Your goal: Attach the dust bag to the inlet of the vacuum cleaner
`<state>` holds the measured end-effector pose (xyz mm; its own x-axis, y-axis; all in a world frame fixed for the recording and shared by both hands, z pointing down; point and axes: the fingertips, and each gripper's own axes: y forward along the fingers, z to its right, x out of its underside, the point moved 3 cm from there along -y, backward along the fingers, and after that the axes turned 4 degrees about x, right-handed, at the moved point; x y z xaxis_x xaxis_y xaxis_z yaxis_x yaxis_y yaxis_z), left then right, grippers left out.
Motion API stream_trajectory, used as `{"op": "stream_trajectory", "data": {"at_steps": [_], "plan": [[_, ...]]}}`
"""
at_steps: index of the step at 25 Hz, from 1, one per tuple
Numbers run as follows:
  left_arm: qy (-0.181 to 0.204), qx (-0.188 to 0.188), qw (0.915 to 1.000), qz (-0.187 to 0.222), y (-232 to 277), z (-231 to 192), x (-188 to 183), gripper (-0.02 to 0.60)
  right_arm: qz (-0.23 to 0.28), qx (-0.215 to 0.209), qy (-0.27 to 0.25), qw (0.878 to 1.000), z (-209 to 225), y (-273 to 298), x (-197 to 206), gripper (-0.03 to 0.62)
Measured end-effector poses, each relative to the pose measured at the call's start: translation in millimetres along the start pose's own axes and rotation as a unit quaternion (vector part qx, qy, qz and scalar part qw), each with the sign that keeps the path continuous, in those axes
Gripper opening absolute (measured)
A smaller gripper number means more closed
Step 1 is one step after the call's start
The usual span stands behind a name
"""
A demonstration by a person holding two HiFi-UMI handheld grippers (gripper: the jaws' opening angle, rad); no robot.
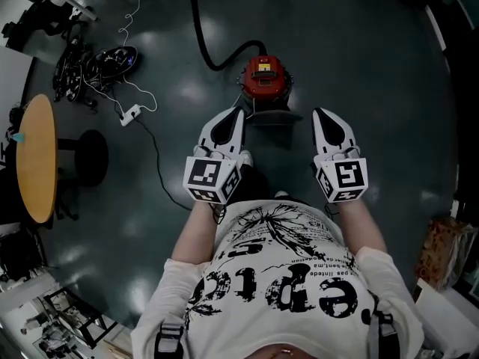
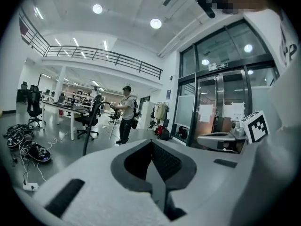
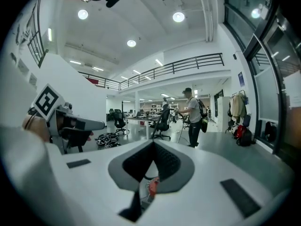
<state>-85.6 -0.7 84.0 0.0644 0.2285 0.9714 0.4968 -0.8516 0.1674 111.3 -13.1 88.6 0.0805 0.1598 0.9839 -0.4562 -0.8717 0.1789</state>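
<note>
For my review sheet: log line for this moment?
left gripper shut, empty | right gripper shut, empty | vacuum cleaner on floor

Floor ahead is mostly open; the only thing in the lane is the red vacuum cleaner, sitting between and just beyond the tips of the left gripper and right gripper, its black hose curving off up-frame. Left side is cluttered: power strip on the floor near the left gripper, then a pile of gear and a round wooden table. Right of the right gripper it's bare floor out to a brown package at the edge.
</note>
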Motion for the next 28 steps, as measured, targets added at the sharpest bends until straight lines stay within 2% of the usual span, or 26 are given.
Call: {"op": "stream_trajectory", "data": {"at_steps": [13,28], "plan": [[-0.015,0.013,0.9998,-0.002,-6.8,-2.8,-0.5,0.003,-0.010,-0.003,-0.006,1.000,-4.5,-2.2,-0.1,0.002],[-0.017,0.009,0.9996,0.021,-9.9,-4.0,-6.5,0.003,-0.014,-0.007,-0.006,1.000,-8.5,-0.4,1.4,0.002]]}}
